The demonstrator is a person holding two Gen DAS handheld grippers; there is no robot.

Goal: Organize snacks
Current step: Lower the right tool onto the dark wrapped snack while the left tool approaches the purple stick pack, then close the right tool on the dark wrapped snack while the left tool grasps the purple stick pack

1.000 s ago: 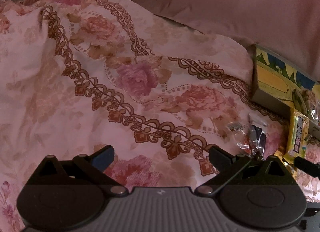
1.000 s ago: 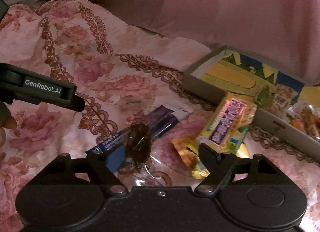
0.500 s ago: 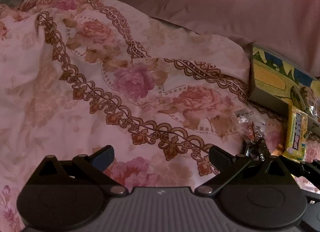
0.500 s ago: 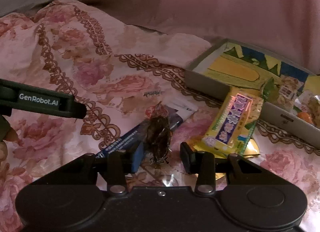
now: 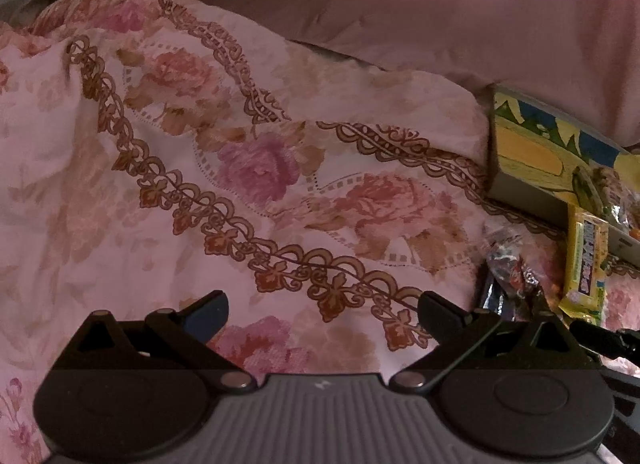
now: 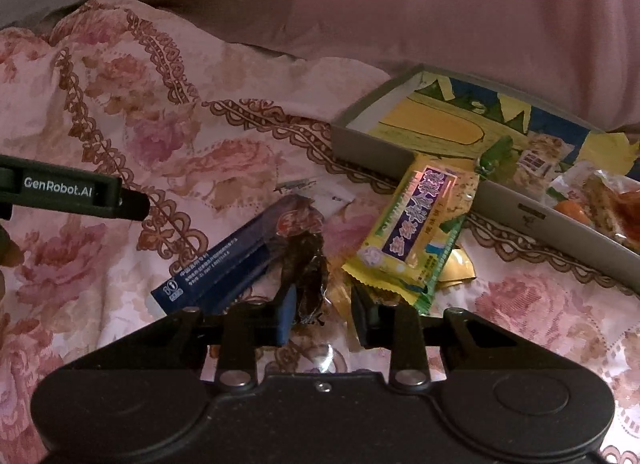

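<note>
My right gripper (image 6: 322, 304) is closing around a dark brown snack in clear wrap (image 6: 306, 260); the left pad touches it, a gap remains on the right side. A yellow snack bar (image 6: 416, 232) leans on the grey tray's wall (image 6: 520, 219). A dark blue packet (image 6: 216, 272) lies left of the brown snack. A gold wrapper (image 6: 456, 270) lies under the yellow bar. My left gripper (image 5: 322, 310) is open and empty over the floral bedspread; the brown snack (image 5: 510, 266) and yellow bar (image 5: 586, 260) show at its right.
The tray (image 5: 520, 191) holds several wrapped snacks at its right end (image 6: 592, 199). The left gripper's arm (image 6: 68, 191) crosses the left edge of the right wrist view. A pink pillow (image 6: 440, 3) lies behind the tray.
My right gripper moved onto the brown snack and narrowed from wide open to nearly shut around it. The left gripper stayed open and barely moved.
</note>
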